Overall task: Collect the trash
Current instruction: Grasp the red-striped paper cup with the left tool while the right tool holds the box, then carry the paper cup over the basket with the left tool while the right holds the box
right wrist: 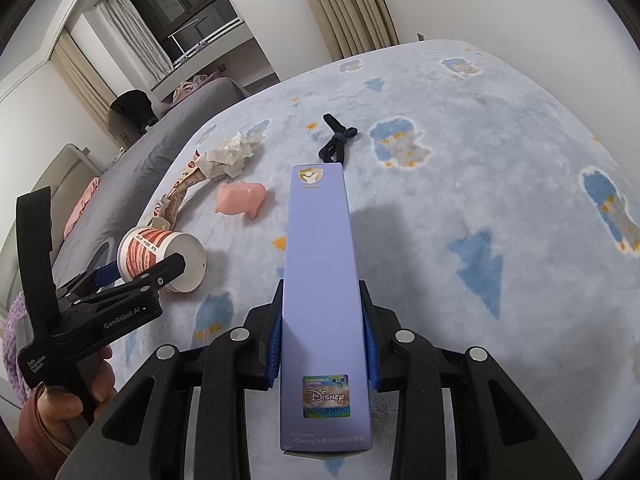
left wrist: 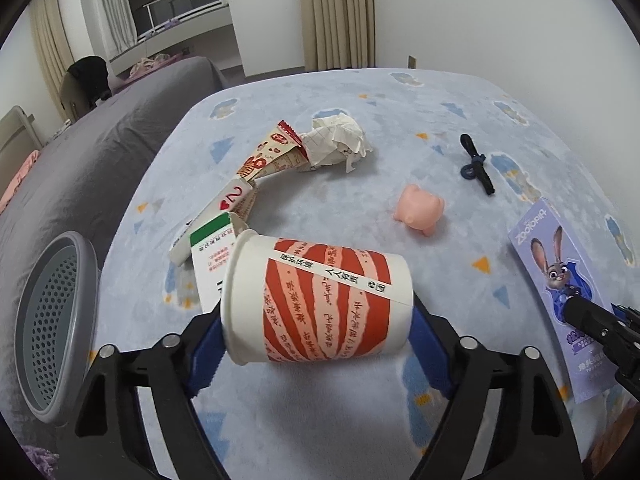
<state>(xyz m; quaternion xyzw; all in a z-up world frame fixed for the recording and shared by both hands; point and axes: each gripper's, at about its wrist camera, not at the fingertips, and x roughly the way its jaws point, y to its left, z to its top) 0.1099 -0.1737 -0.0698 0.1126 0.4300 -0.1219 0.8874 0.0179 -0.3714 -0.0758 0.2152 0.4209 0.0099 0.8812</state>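
left gripper (left wrist: pixel 316 344): clamped end to end on paper cup (left wrist: pixel 320 300), lying sideways over blanket (left wrist: pixel 400 100) near its left edge | right gripper (right wrist: pixel 322 344): clenched on purple box (right wrist: pixel 320 280) | mesh bin (left wrist: pixel 52 320): beside left edge, below cup

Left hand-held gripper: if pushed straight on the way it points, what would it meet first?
The paper cup already lies sideways between the left hand-held gripper's fingers, so it comes first; past it, probably the blue blanket, though depth is unclear.
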